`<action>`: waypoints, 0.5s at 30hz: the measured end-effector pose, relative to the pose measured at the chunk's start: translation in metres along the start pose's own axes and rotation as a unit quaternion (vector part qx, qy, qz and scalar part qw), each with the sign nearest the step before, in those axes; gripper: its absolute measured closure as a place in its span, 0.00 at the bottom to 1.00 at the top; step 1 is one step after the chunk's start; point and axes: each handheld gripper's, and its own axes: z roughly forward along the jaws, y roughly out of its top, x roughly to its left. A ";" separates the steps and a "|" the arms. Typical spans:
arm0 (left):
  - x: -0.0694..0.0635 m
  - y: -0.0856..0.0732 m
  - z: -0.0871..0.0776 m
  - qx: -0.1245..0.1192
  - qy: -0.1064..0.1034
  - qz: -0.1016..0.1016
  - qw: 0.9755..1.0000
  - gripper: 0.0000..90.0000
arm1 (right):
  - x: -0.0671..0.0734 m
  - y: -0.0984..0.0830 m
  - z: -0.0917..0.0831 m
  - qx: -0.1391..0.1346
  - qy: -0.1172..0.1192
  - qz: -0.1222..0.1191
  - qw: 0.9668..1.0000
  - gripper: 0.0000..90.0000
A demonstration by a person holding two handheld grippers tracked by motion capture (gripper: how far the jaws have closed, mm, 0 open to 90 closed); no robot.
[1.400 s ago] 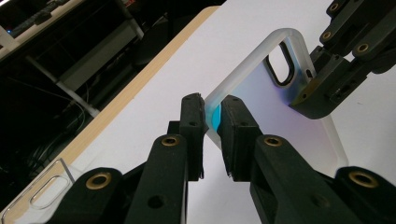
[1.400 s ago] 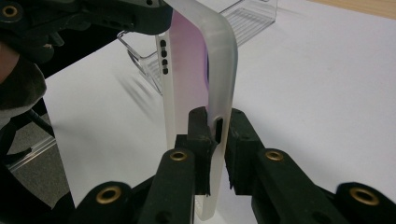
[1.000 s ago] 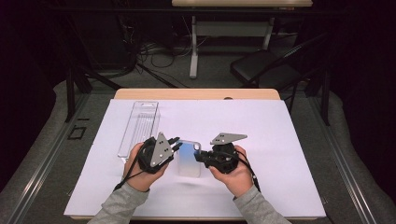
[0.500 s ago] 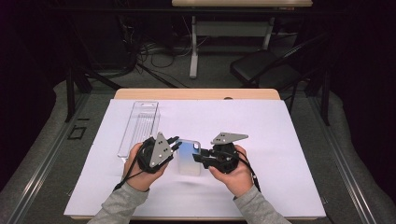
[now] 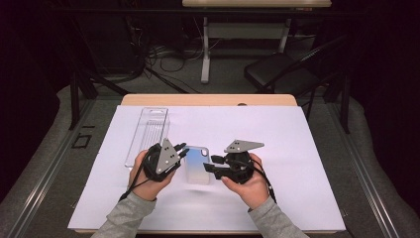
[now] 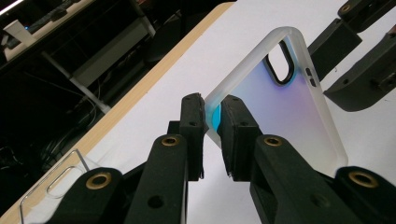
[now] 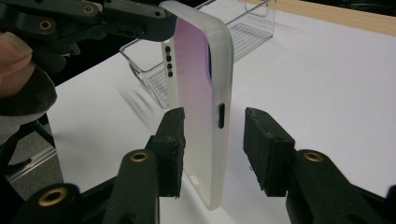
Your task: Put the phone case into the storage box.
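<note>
The frosted phone case point(image 6: 299, 100) bears no readable writing.

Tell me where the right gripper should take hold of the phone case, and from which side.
Grip the phone case on its frosted side rim, near the lower end, coming at it edge-on. The left gripper already pinches the opposite rim, so the case stands lifted and thin-edge toward the right gripper, whose jaws straddle that rim without pressing. Keep clear of the camera cutout: the thin flat rim suits a pinch.

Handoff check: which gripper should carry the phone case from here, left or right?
Left. The left gripper is clamped on the phone case edge; the right gripper jaws have just been opening and straddle it without pressing.
</note>
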 end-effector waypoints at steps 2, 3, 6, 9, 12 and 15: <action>0.002 -0.001 -0.001 0.000 0.004 -0.002 1.000 0.89 | 0.000 0.000 0.000 -0.004 -0.002 -0.002 1.000 0.63; 0.003 -0.001 -0.001 -0.001 0.006 -0.003 1.000 0.89 | 0.000 0.000 0.000 -0.004 -0.003 -0.002 1.000 0.62; 0.006 -0.003 -0.002 0.000 0.009 -0.006 1.000 0.89 | -0.001 0.000 0.000 -0.005 -0.004 -0.004 1.000 0.61; 0.008 -0.004 -0.002 0.000 0.013 -0.010 1.000 0.89 | -0.002 0.001 0.000 -0.005 -0.006 -0.006 1.000 0.60; 0.012 -0.005 -0.003 0.002 0.015 -0.012 1.000 0.89 | -0.002 0.001 -0.001 -0.006 -0.002 -0.001 1.000 0.60; 0.015 -0.007 -0.003 0.003 0.019 -0.017 1.000 0.89 | -0.003 0.001 -0.001 -0.007 -0.004 -0.005 1.000 0.59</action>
